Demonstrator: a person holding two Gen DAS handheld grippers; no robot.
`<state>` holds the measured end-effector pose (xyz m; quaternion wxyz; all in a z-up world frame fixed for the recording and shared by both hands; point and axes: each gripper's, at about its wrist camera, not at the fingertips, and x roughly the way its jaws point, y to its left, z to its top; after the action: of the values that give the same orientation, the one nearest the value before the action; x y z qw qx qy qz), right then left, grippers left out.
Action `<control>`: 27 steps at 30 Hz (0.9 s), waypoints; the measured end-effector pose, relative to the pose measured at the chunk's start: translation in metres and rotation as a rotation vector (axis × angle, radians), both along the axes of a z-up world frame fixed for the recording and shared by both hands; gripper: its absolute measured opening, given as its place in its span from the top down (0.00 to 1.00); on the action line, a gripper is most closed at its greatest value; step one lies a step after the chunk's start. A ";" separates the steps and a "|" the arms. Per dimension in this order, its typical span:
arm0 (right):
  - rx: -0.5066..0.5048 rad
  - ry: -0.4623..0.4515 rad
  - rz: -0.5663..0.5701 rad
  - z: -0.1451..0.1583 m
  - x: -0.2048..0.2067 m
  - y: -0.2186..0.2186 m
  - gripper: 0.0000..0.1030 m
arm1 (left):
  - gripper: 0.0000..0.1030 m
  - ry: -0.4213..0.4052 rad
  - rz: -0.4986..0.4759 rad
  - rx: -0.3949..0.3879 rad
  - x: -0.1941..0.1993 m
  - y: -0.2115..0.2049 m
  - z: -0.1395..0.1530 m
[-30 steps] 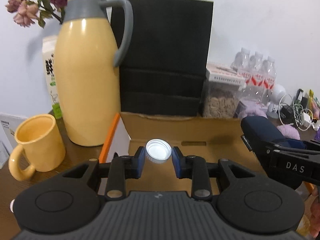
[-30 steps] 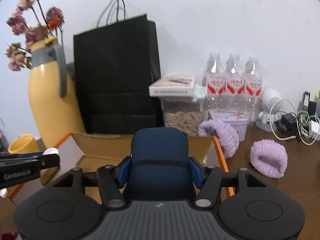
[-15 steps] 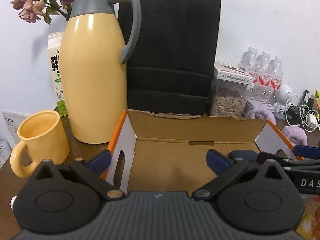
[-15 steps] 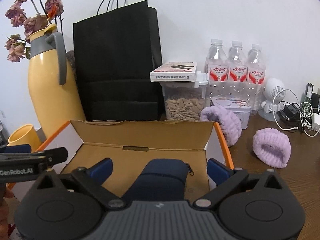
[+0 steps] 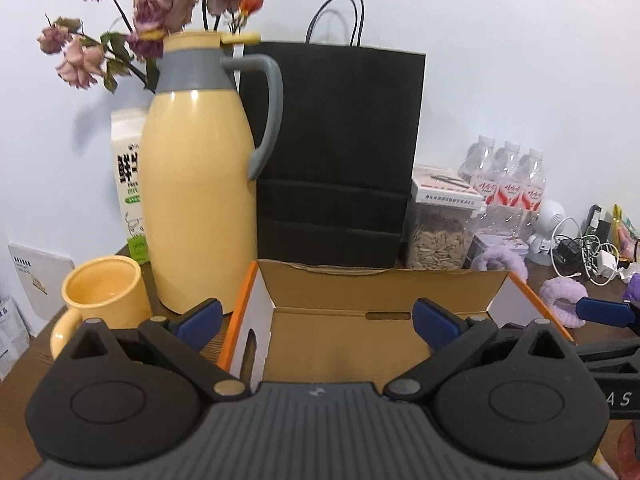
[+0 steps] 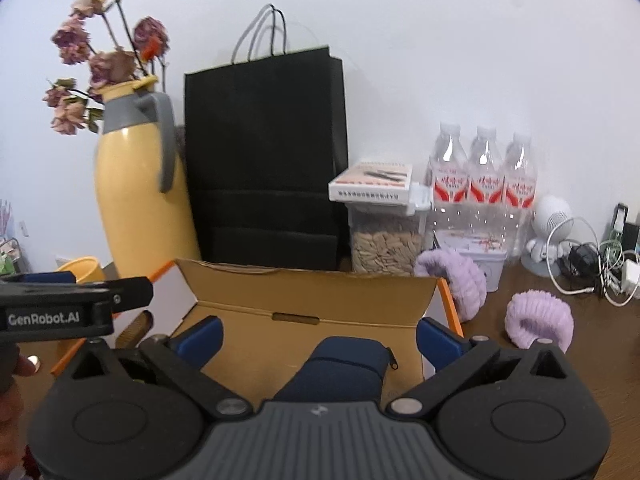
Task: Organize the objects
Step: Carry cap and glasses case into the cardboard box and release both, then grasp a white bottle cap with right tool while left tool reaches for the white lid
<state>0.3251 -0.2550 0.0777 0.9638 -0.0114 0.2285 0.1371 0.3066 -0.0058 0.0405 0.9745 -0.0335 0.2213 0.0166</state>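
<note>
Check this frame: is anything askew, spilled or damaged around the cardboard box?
Nothing spilled or damaged. The navy pouch leans tilted inside the cardboard box rather than lying flat, and one purple scrunchie rests against the box's right side. Otherwise nothing stands out.

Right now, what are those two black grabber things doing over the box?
A person is tidying things into the open cardboard box. Both hand-held grippers have just been opening. The right hand-held gripper stands wide open above a navy zip pouch that lies in the box, untouched by its fingers. The left hand-held gripper is open too, with nothing between its fingers. The yellow mug and yellow thermos jug stand beside the box.
</note>
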 end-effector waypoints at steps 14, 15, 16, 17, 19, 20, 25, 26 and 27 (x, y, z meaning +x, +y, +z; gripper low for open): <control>-0.052 -0.043 0.047 0.020 -0.086 0.004 0.00 | 0.00 -0.022 0.016 0.007 -0.074 0.015 0.029; -0.055 -0.047 0.051 0.020 -0.093 0.004 0.00 | 0.00 -0.020 0.017 0.007 -0.080 0.016 0.029; -0.057 -0.049 0.054 0.021 -0.099 0.004 0.00 | 0.00 -0.019 0.019 0.009 -0.086 0.017 0.030; -0.059 -0.052 0.057 0.022 -0.107 0.004 0.00 | 0.00 -0.018 0.020 0.011 -0.091 0.018 0.030; -0.065 -0.054 0.064 0.022 -0.119 0.004 0.00 | 0.00 -0.015 0.022 0.013 -0.103 0.020 0.029; -0.070 -0.054 0.070 0.021 -0.126 0.003 0.00 | 0.00 -0.012 0.022 0.013 -0.109 0.022 0.029; -0.088 -0.037 0.094 0.012 -0.157 0.000 0.00 | 0.00 0.005 0.028 0.016 -0.140 0.030 0.022; -0.091 -0.030 0.098 0.009 -0.164 -0.001 0.00 | 0.00 0.008 0.029 0.014 -0.145 0.031 0.021; -0.092 -0.021 0.101 0.005 -0.170 -0.003 0.00 | 0.00 0.009 0.028 0.011 -0.152 0.033 0.019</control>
<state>0.1551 -0.2577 0.0829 0.9565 -0.0687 0.2235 0.1746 0.1548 0.0272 0.0597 0.9733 -0.0311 0.2253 0.0317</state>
